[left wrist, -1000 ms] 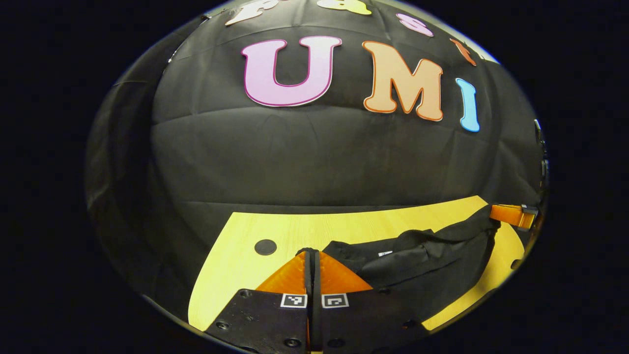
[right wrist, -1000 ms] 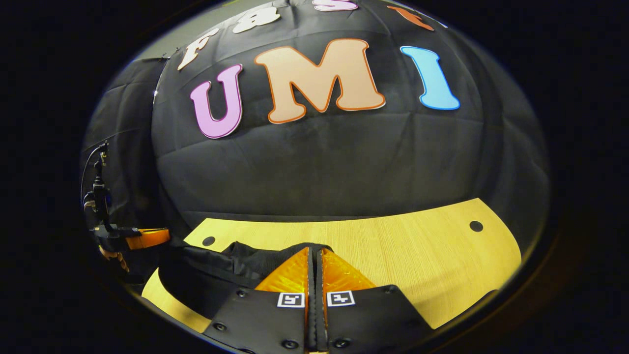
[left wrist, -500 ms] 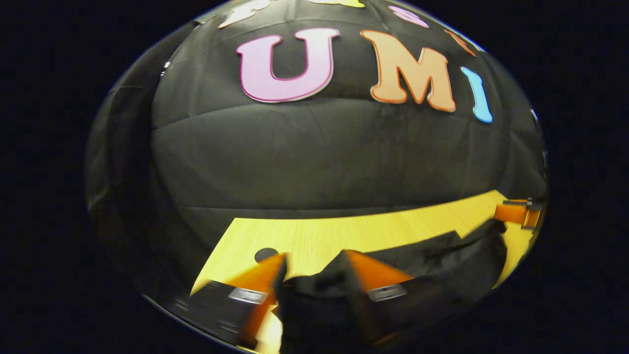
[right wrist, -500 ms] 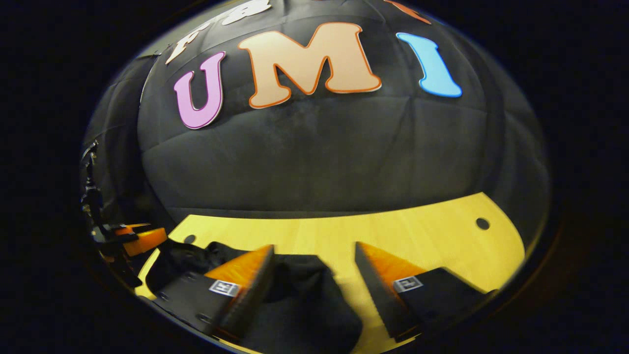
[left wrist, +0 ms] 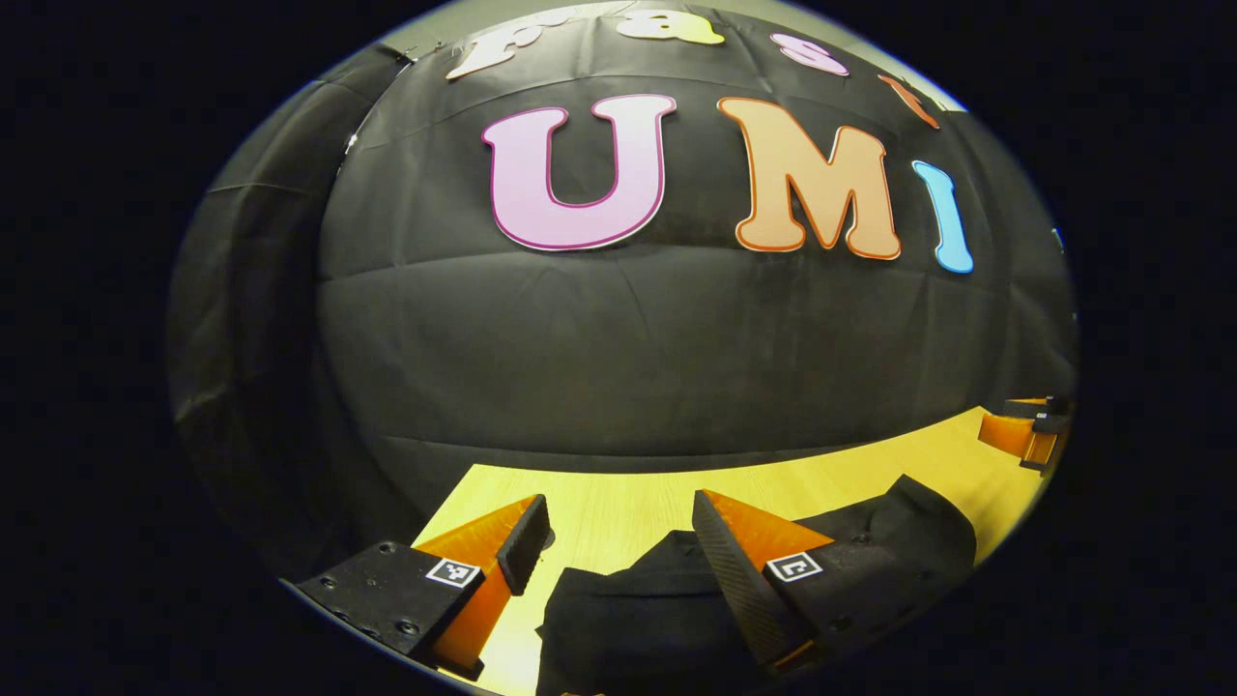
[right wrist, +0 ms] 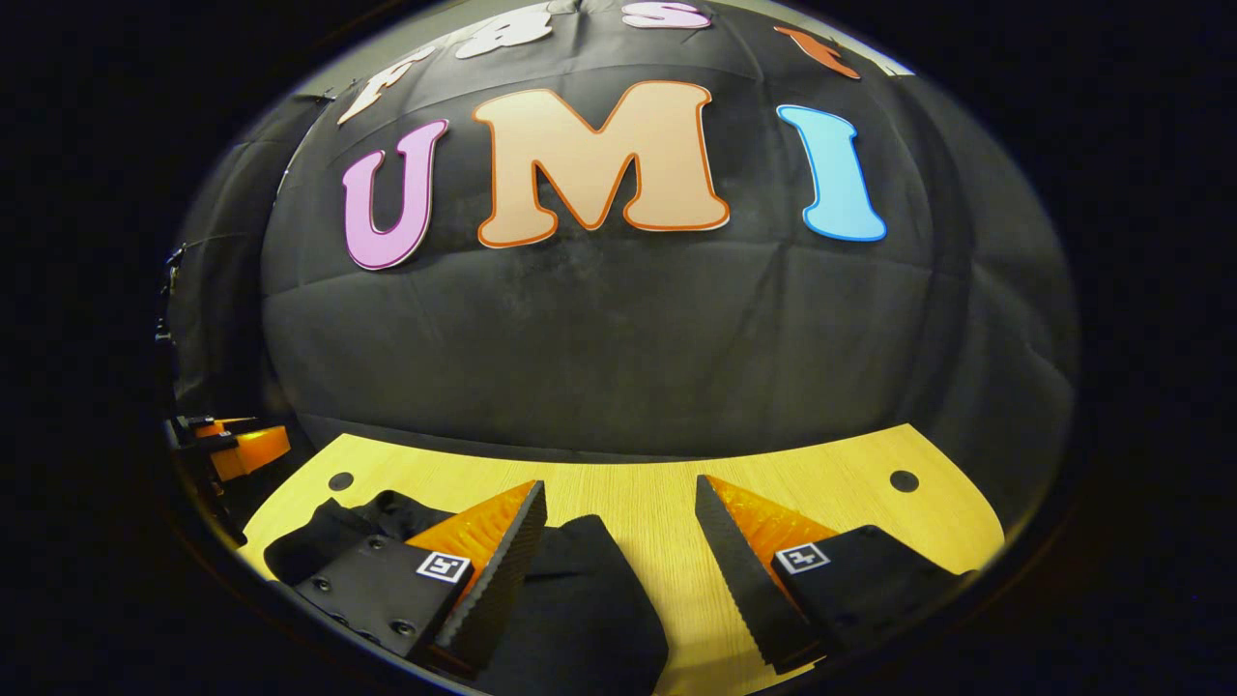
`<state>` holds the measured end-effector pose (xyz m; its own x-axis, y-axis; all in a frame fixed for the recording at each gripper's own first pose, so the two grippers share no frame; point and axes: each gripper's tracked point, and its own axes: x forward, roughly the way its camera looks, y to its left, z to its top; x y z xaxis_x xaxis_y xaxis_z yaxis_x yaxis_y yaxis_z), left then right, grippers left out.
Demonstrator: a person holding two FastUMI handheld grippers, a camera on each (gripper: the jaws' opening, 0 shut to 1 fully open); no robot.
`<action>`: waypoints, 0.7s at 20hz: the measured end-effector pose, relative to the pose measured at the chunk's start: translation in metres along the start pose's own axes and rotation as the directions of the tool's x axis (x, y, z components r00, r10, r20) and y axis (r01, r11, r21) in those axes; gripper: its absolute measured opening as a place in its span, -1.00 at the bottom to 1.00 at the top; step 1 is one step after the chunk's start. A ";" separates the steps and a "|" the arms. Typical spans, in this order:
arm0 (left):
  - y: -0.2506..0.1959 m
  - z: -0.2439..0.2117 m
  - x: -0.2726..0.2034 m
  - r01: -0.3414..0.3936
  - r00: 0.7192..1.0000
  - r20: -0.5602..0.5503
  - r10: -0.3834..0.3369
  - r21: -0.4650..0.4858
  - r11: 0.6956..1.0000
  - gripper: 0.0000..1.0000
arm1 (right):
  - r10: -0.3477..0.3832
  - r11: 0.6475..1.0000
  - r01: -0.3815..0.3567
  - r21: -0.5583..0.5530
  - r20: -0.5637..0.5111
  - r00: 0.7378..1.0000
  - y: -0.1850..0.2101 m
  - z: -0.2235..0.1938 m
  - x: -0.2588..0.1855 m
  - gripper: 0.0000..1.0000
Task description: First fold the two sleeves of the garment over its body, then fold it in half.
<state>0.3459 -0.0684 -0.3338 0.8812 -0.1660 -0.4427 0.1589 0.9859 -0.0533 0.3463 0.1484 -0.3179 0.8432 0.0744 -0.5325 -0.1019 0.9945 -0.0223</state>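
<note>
Left gripper (left wrist: 618, 527) and right gripper (right wrist: 618, 507) are shown spread wide, gripping nothing, above the black garment (right wrist: 580, 609) laid on the wooden table (right wrist: 821, 483).

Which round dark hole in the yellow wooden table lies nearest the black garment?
The left hole in the right gripper view, beside the black garment; the other hole has bare wood around.

Left tool (left wrist: 618, 527) gapes — black garment (left wrist: 667, 619) lies beneath.

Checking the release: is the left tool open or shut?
Open. In the left gripper view, the left tool has its fingers spread apart, the black fabric garment lying loose between them on the yellow wooden table.
</note>
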 end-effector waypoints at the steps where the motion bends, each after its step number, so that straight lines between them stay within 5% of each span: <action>1: 0.001 0.002 -0.004 -0.008 1.000 0.003 0.008 -0.002 1.000 0.90 | 0.002 1.000 -0.002 0.002 0.004 1.000 0.000 -0.001 -0.006 0.97; 9: 0.006 0.047 -0.094 -0.033 0.997 0.070 0.037 -0.063 0.997 0.88 | 0.023 1.000 -0.023 -0.006 0.098 0.995 0.005 0.009 -0.092 0.97; 14: 0.010 0.066 -0.193 -0.010 0.978 0.206 0.007 0.012 1.000 0.90 | 0.011 1.000 -0.013 0.007 0.172 0.985 0.019 0.000 -0.194 0.89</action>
<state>0.2066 -0.0279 -0.1900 0.9553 -0.1598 -0.2488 0.1551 0.9871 -0.0385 0.1807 0.1528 -0.2149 0.9201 0.0972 -0.3794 -0.1092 0.9940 -0.0100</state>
